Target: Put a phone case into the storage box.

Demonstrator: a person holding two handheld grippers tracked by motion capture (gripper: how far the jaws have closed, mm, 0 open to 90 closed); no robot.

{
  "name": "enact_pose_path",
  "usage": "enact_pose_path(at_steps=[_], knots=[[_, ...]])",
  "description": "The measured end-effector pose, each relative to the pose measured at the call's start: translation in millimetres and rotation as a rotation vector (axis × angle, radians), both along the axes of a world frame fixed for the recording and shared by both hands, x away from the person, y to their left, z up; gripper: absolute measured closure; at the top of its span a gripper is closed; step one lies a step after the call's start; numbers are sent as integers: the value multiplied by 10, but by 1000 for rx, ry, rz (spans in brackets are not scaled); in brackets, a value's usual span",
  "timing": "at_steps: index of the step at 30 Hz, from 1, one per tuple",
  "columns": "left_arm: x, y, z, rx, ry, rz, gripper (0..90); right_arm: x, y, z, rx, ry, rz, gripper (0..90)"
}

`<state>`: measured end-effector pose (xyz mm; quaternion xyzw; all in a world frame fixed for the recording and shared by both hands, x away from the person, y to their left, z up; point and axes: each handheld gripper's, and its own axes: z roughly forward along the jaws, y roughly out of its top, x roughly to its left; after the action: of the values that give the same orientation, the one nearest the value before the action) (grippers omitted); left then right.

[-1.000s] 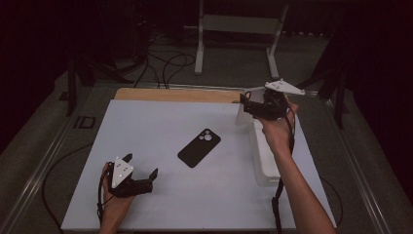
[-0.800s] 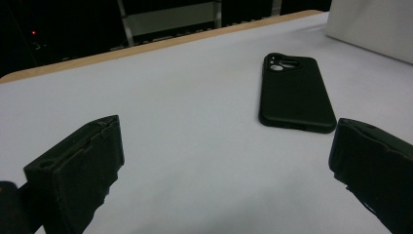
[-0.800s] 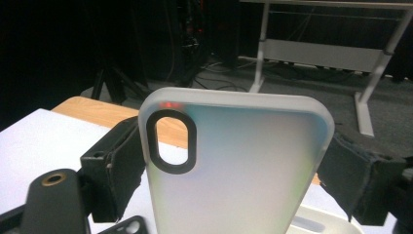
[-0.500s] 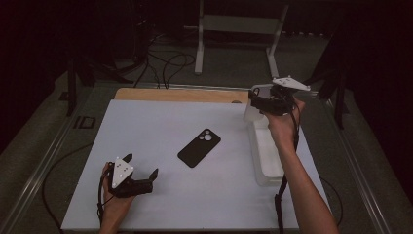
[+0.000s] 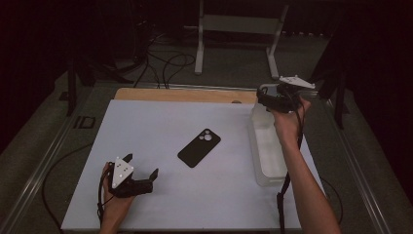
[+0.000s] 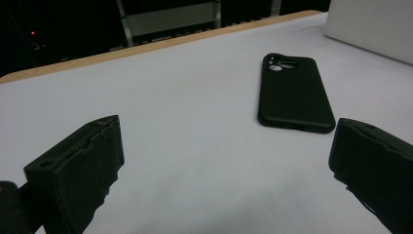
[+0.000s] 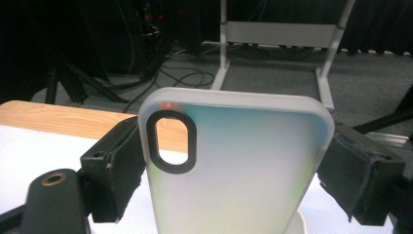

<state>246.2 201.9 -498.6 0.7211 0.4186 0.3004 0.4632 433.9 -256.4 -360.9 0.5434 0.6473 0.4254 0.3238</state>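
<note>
My right hand-held gripper (image 5: 265,99) is up over the far right corner of the white tabletop (image 5: 160,131), its jaws clamped on the two long edges of a frosted translucent phone case (image 7: 238,165) with rounded corners and a dark-rimmed oval camera cutout. In the right gripper view the case stands upright between the jaws, cutout at the upper left. In the high view it sits above the far end of the long clear plastic tray (image 5: 267,146) that lies along the right edge of the tabletop.

My left hand-held gripper (image 5: 141,179) rests low at the near left of the tabletop, its jaws spread wide with nothing between them. A black phone in a matte black case (image 5: 198,147) lies flat, camera side up, near the middle of the tabletop, well apart from both grippers; in the left gripper view it (image 6: 293,95) lies ahead and to the right of my parted jaws.
</note>
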Motion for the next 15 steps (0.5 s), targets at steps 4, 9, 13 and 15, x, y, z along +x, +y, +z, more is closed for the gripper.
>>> enact_pose_path(at_steps=[4,9,13,15], knots=[[-1,-1,0,0,0,0,1,52,-13,-50,-12,13,-23,163],[-2,3,2,-4,-2,2,1,93,-22,-74,-22,12,-44,163],[-5,5,5,-6,-3,2,1,131,-55,-115,-24,32,-60,163],[-5,3,5,-4,-4,2,1,145,-67,-136,-24,41,-62,163]])
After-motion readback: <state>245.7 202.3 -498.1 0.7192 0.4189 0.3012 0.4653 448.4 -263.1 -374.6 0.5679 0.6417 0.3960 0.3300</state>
